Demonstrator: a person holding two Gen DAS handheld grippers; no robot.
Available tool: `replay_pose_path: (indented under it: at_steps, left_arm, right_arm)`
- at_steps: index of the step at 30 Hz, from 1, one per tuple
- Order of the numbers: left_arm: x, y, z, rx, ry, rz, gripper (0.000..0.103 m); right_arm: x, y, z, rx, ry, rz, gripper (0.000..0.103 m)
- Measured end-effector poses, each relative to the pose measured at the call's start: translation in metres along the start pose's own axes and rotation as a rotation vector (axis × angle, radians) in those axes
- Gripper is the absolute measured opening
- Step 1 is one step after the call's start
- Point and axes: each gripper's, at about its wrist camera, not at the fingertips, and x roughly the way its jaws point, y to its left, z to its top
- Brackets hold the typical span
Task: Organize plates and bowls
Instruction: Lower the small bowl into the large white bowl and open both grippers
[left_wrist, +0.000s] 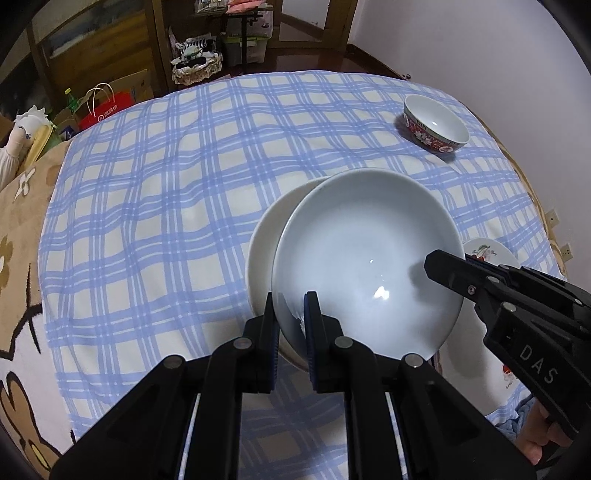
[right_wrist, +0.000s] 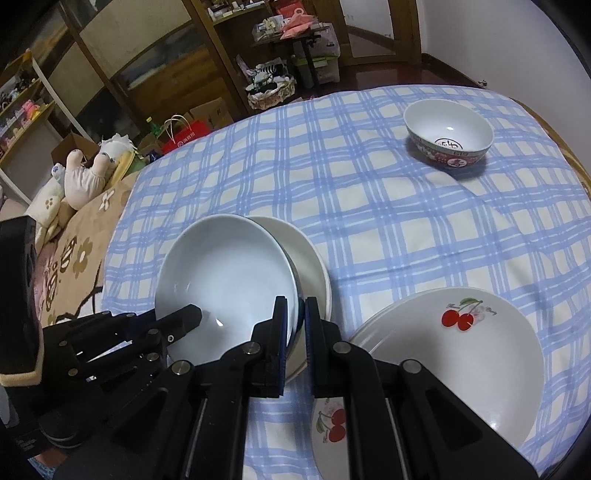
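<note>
- The left gripper (left_wrist: 291, 314) is clamped on the near-left rim of the white bowl (left_wrist: 365, 258), one finger outside the wall and one inside; in the right wrist view it shows as a dark linkage (right_wrist: 177, 325) reaching in from the left.
- The white bowl sits tilted on a cream plate (left_wrist: 264, 240), which shows as a crescent on the bowl's far side from the right gripper; whether the bowl rests fully on it or is partly carried I cannot tell.
- I judge the bowl to be glazed ceramic: stiff, fairly heavy, slick and liable to chip. The rim is the only thin edge the pads can close on, so opposite rim points, as here, look like the sound hold.
- The right gripper (right_wrist: 296, 325) is closed on the bowl's near-right rim, its pads squeezing the thin wall.
- Just right of the right gripper, partly under it, lies a stack of cherry-printed plates (right_wrist: 461, 354), close beside the bowl but apart from it.
- Well beyond both grippers, to the far right on the blue checked cloth (right_wrist: 369, 221), stands a small red-patterned bowl (right_wrist: 448, 138), upright and alone.
- Both holds are narrow pinches on a smooth surface, so a tilt could let the bowl slide against the pads.
</note>
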Motion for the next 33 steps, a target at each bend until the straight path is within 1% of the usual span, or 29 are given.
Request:
replay_pose_path:
  at_steps: [4, 10, 24, 27, 33]
  left_arm:
    - [0.0030, -0.0007, -0.0010, 0.001, -0.006, -0.004, 0.013]
    - [0.0058, -0.0031, 0.0021, 0.045, -0.028, 0.036, 0.013]
    - [0.0062, 0.0010, 0.0006, 0.050, -0.056, 0.019, 0.012]
    - [0.0054, -0.0016, -0.0003, 0.066, -0.067, 0.028, 0.013]
    - [0.0051, -0.0022, 0.0005, 0.060, -0.067, 0.023, 0.013]
  right_arm:
    - [0.0015, -0.0024, 0.0001, 0.005, 0.004, -0.003, 0.010]
    - [0.0038, -0.0026, -0.0001, -0.004, 0.006, -0.008, 0.010]
    - [0.0064, 0.0029, -0.0018, -0.027, 0.014, -0.012, 0.010]
    - [0.0067, 0.0023, -0.0029, -0.023, 0.016, -0.012, 0.010]
    - [0.0079, 0.0007, -0.0025, -0.018, 0.019, -0.008, 0.010]
